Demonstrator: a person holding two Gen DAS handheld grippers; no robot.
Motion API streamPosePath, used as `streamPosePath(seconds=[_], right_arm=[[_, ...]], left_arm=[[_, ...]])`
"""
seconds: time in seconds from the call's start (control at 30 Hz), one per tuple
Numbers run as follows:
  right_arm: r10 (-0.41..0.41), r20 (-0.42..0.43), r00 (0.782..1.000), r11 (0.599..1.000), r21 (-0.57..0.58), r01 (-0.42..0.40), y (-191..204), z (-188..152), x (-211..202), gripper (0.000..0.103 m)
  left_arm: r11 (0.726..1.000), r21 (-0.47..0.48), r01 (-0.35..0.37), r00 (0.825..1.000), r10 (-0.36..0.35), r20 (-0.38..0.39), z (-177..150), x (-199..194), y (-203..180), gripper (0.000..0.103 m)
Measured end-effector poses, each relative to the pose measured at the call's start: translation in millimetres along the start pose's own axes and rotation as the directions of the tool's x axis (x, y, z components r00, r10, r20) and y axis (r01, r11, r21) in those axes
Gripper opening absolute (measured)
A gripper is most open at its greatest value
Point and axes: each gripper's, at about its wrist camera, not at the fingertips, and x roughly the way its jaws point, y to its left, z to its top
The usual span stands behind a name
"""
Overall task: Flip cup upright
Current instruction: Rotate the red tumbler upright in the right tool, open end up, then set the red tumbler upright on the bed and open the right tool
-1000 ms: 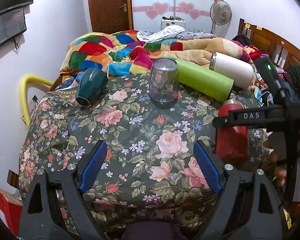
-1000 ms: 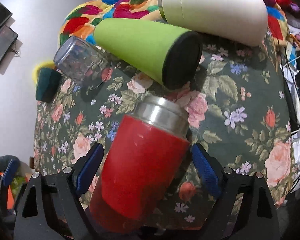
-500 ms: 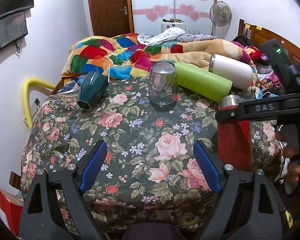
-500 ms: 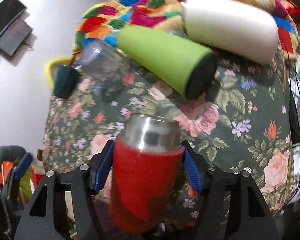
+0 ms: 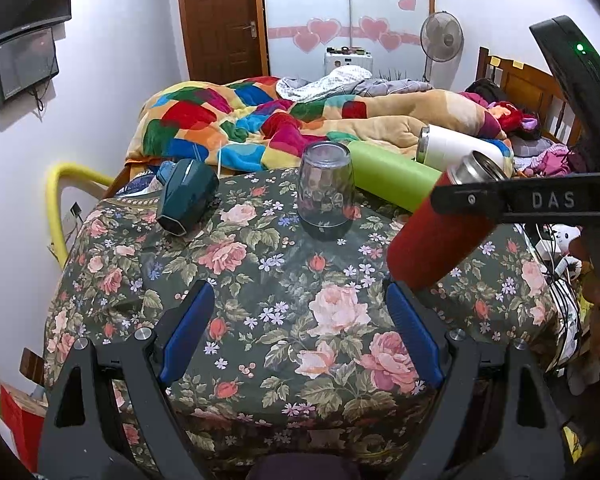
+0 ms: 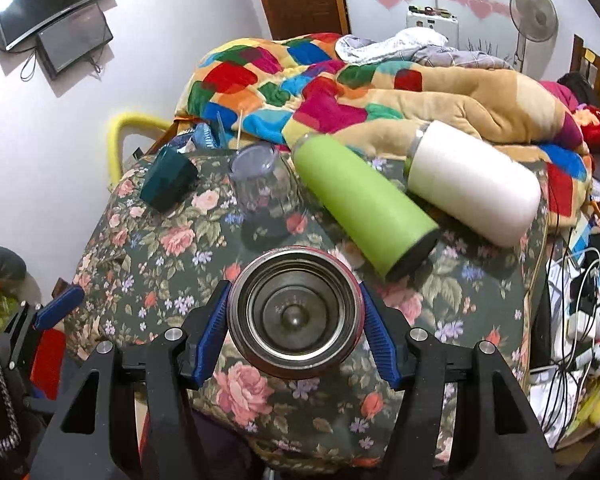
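Observation:
My right gripper [image 6: 294, 330] is shut on a red cup with a steel rim [image 6: 295, 317]. Its open mouth faces the right wrist camera. In the left wrist view the red cup [image 5: 440, 236] is held tilted above the floral tablecloth [image 5: 260, 280], mouth up and to the right, with the right gripper [image 5: 472, 200] clamped across it. My left gripper [image 5: 296, 338] is open and empty over the table's near edge.
A clear glass [image 5: 326, 192] stands upside down at the table's middle back. A green bottle [image 5: 392, 174], a white bottle [image 5: 460, 148] and a dark teal cup [image 5: 186, 196] lie on their sides. A bed with a patchwork quilt [image 5: 260, 120] is behind.
My right gripper closed on the red cup, lifted it off the table and tilted it so its mouth now faces the right wrist camera. The left gripper stayed open.

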Motion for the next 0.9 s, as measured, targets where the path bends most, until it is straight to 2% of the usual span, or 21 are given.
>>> streamPosePath(seconds=[0.7, 0.77, 0.9], right_arm=[[-0.085, -0.026, 0.996, 0.98, -0.181, 0.079, 31.0, -4.0, 19.1, 0.06], [-0.083, -0.03, 0.996, 0.98, -0.182, 0.077, 33.0, -3.0, 18.6, 0.064], [-0.1, -0.01, 0.995, 0.976, -0.194, 0.096, 36.4, -3.4, 8.0, 0.065]], left_arm=[[0.999, -0.04, 0.017, 0.998, -0.02, -0.059, -2.9, 17.8, 10.4, 0.088], [0.999, -0.045, 0.015, 0.998, -0.017, -0.059, -2.9, 15.9, 11.4, 0.088], [0.998, -0.056, 0.019, 0.999, -0.022, -0.045, 0.0, 7.6, 13.4, 0.088]])
